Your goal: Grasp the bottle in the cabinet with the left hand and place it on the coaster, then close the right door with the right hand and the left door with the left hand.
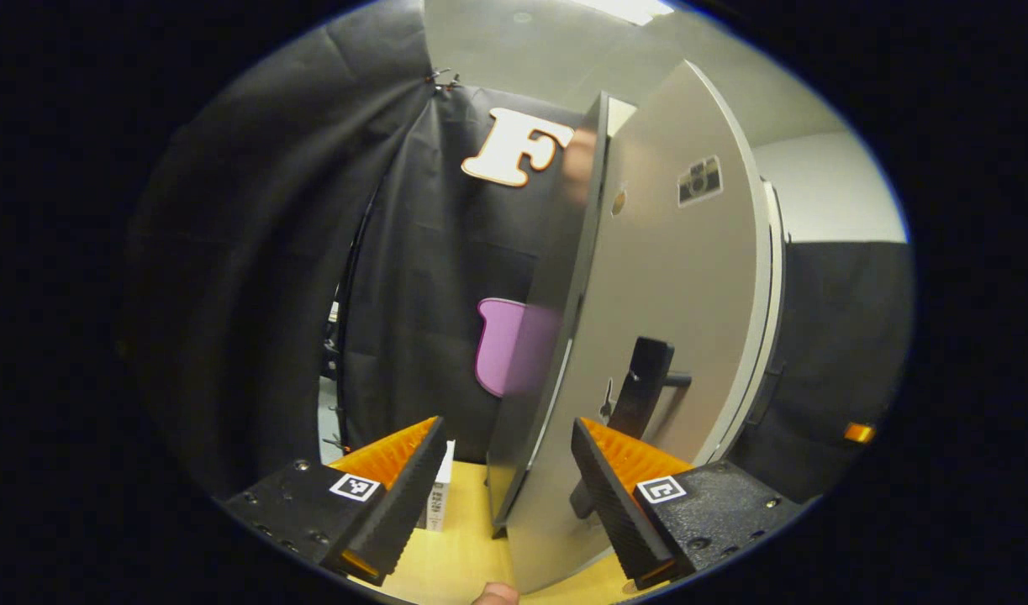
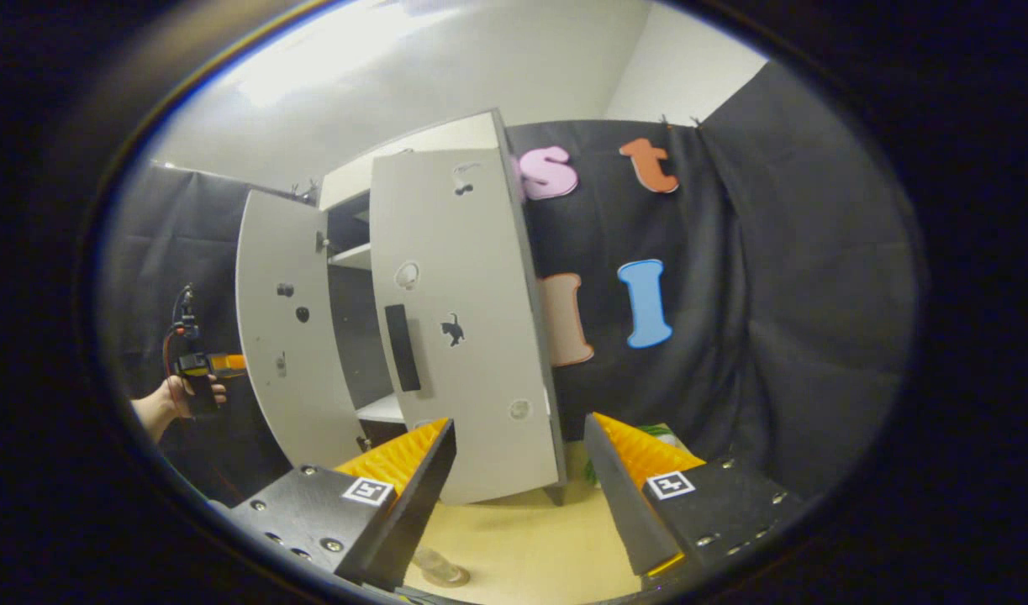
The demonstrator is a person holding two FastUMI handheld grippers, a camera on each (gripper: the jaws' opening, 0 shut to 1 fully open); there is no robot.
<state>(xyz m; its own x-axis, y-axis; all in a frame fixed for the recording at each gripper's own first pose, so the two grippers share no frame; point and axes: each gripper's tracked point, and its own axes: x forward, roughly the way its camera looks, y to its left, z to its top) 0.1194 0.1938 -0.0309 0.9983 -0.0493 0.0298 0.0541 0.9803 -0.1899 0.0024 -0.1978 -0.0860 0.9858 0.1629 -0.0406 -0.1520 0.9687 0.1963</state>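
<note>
Cabinet doors both ajar, grippers empty

Cabinet [image 2: 413, 147] of smooth pale grey board, standing on light wood tabletop [image 2: 530, 538]. Right door [image 2: 471, 336] flat, matte, swung most of the way toward the front; carries a black bar handle [image 2: 403, 347], a small cat sticker and round marks. Left door [image 2: 282, 353] angled outward, showing dark knob-like spots. White shelves visible in the gap between the doors.

Left gripper [image 1: 507, 483] wide open, holding nothing; ridged fingers [image 1: 400, 470] straddling the thin edge of the left door, no contact discernible. Dark handle [image 1: 644, 386] on that door's face.

Right gripper [image 2: 520, 487] wide open, empty, near the right door's lower edge.

Bottle [image 2: 438, 570]: clear base seen low on the tabletop, beside the right gripper's left-hand finger; coaster under it cannot be told.

Hand [image 2: 173, 403] holding the left gripper seen far left.
</note>
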